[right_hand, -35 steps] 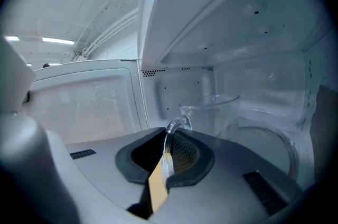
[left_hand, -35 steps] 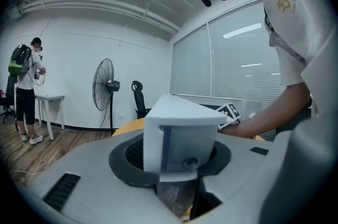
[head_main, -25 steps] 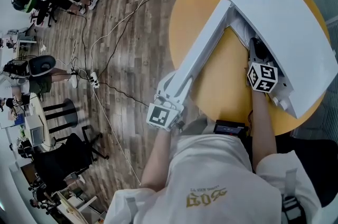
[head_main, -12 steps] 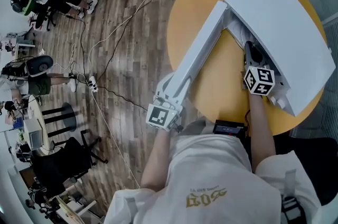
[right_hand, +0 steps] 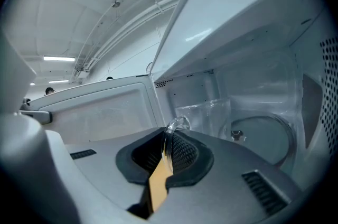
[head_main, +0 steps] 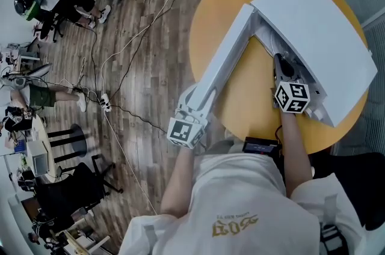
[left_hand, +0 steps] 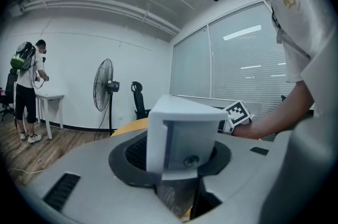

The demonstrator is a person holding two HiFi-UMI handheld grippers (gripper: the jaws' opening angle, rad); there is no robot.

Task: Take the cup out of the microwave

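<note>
Cup, clear glass, sits inside the open microwave, left of the turntable hub, and is gripped by its handle. The right tongs reach into the cavity and are closed tight on that handle loop. The left tongs are clamped on the free edge of the door, holding it swung wide over the round yellow tabletop.

Compared with a second ago, the marker cube on the right tongs has slid a little outward, toward the near edge of the tabletop. The left tongs and the door are where they were. This suggests the grasp is made and the pull-out has begun. The cup has not yet cleared the opening. Whether it is lifted off the oven floor cannot be told.
</note>
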